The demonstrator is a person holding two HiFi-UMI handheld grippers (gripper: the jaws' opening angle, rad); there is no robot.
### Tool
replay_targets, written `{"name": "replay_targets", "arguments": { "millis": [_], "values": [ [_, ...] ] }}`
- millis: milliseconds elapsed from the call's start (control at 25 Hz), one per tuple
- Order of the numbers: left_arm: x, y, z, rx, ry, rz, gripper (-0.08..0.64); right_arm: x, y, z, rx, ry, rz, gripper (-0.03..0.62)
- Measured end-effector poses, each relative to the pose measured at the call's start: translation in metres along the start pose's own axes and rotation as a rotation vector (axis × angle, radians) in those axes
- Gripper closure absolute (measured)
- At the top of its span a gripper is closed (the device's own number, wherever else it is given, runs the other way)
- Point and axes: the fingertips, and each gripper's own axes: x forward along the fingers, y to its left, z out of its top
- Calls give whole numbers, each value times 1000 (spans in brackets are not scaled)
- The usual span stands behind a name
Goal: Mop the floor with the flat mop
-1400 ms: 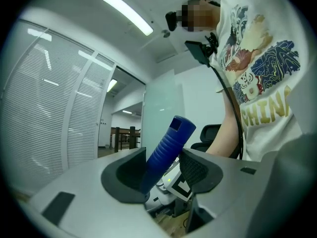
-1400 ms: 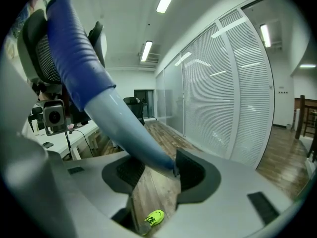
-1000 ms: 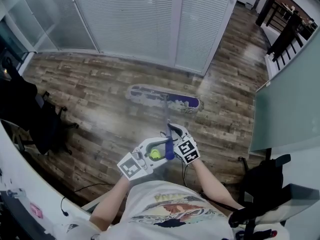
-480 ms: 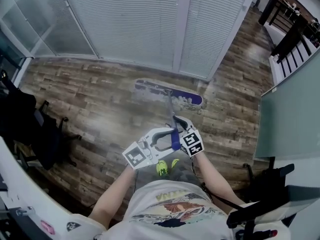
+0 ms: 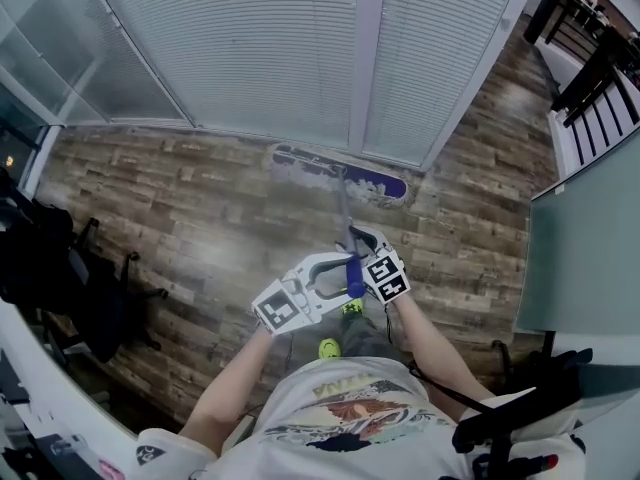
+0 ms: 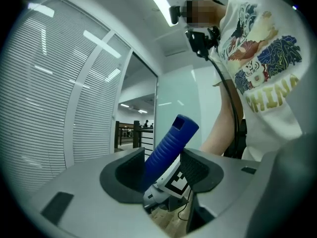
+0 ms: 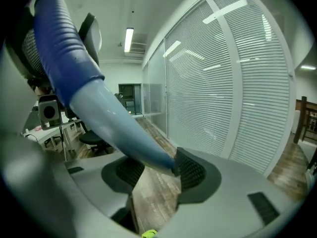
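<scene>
Left tongs (image 6: 163, 170) and right tongs (image 7: 158, 170) gripped the mop handle (image 5: 343, 203); its head (image 5: 338, 171) lay on the floor (image 5: 200, 218) by the blinds (image 5: 270, 48).

Mop head (image 5: 340, 172) slides forward, now at the foot of the blinds (image 5: 250, 48); person (image 5: 340, 418) steps after it, closer to them.

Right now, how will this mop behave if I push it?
The handle looks thin and long, so probably light and fairly stiff. The mop head lies flat and wide on the wood floor, so it should glide but may swivel if pushed off-centre.
</scene>
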Motion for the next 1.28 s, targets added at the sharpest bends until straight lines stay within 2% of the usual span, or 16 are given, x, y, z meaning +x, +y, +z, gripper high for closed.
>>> {"name": "replay_targets", "arguments": {
  "millis": [80,320,480,680,880,1080,1280],
  "values": [
    [8,27,-1,-9,-12,5,350,17,-22,5,6,-1,-5,402],
    [26,104,39,-66,-165,101,347,45,-81,53,81,-95,-16,402],
    [31,102,38,-59,-125,112,347,39,-81,53,104,-74,-17,402],
    [19,50,24,-20,-47,50,348,19,-44,32,78,-26,-10,402],
    [2,-37,9,-1,-19,83,348,-26,23,-4,11,0,31,402],
    [-34,-122,9,-14,-17,91,348,-70,104,-24,4,3,49,402],
    [-60,-204,11,-34,9,112,348,-116,178,-45,-17,26,102,402]
  ]
}}
